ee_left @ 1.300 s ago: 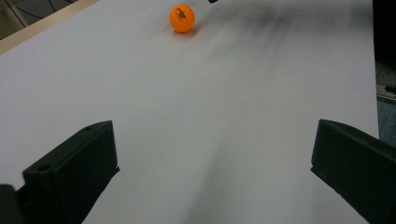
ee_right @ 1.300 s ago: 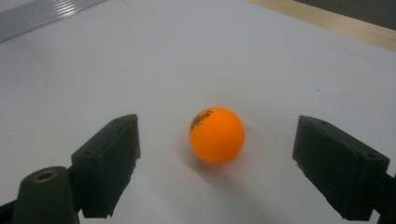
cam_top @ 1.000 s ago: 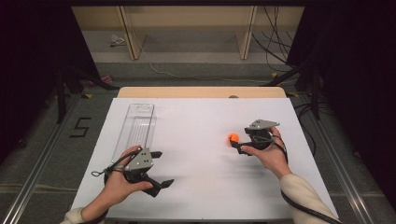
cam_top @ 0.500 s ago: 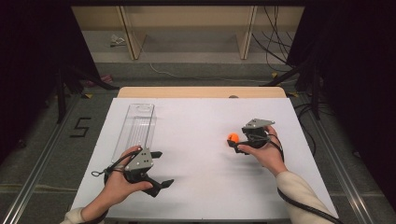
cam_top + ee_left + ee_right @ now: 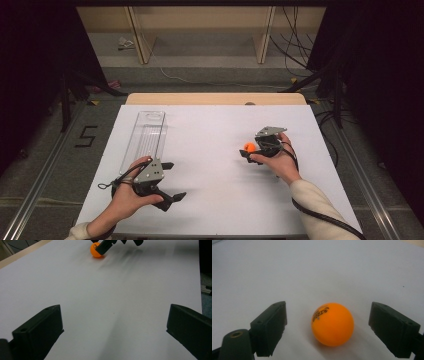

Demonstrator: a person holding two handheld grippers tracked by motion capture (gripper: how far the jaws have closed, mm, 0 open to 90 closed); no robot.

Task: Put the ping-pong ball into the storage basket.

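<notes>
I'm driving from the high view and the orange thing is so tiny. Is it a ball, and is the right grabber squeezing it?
Observer: It's an orange ball with dark printed lettering. It sits between the right gripper's open jaws, with a gap on each side.
Operator: Is it on the table?
Observer: Yes, resting on the white tabletop with its shadow underneath.
Operator: What about my other grabber?
Observer: The left gripper is wide open with bare tabletop between its jaws, facing toward the ball.
</notes>
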